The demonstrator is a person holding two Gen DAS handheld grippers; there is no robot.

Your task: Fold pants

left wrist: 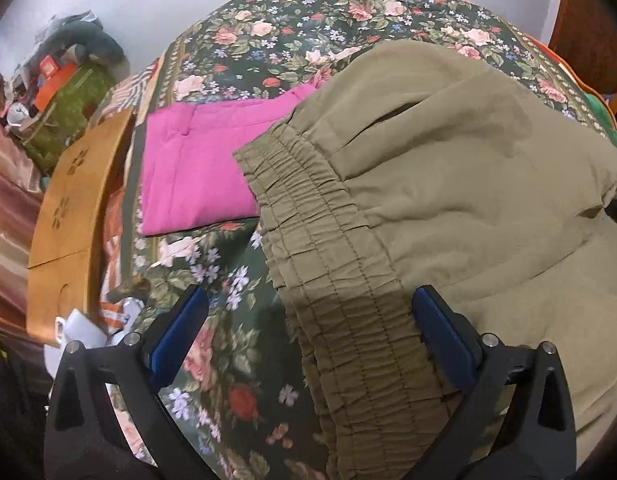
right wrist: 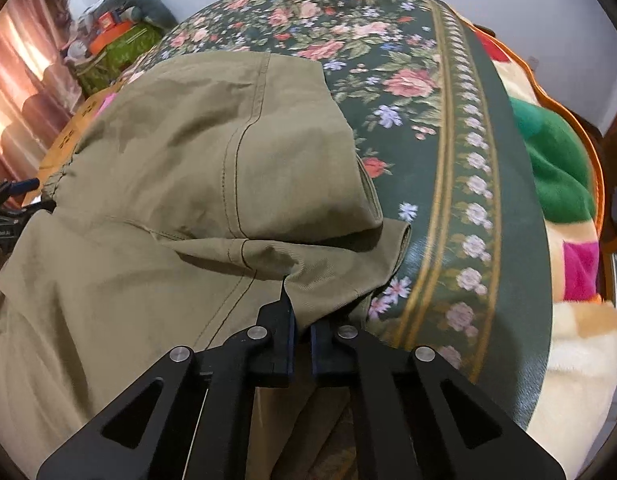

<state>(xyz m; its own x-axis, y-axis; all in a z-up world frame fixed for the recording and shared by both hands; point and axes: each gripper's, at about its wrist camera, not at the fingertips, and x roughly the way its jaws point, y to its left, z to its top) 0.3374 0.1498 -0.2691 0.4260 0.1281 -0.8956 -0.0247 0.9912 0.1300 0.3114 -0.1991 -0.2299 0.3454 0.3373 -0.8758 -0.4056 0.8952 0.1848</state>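
Olive-green pants [left wrist: 448,184] lie on the floral bedspread [left wrist: 236,364], folded over on themselves. Their elastic waistband [left wrist: 340,280] runs toward my left gripper [left wrist: 308,312], which is open, with the waistband between its blue pads and its right finger against the cloth. In the right wrist view the pants [right wrist: 196,160] fill the left half, with a stitched seam down the middle. My right gripper [right wrist: 302,320] is shut on a fold of the pants' cloth near their right edge. The left gripper [right wrist: 12,192] shows at the far left of that view.
A folded pink garment [left wrist: 196,168] lies on the bed left of the pants. A wooden board [left wrist: 72,208] and white cups [left wrist: 80,328] sit at the left bed edge. Clutter [left wrist: 60,76] is piled by the wall. A multicoloured blanket [right wrist: 560,184] lies along the bed's right side.
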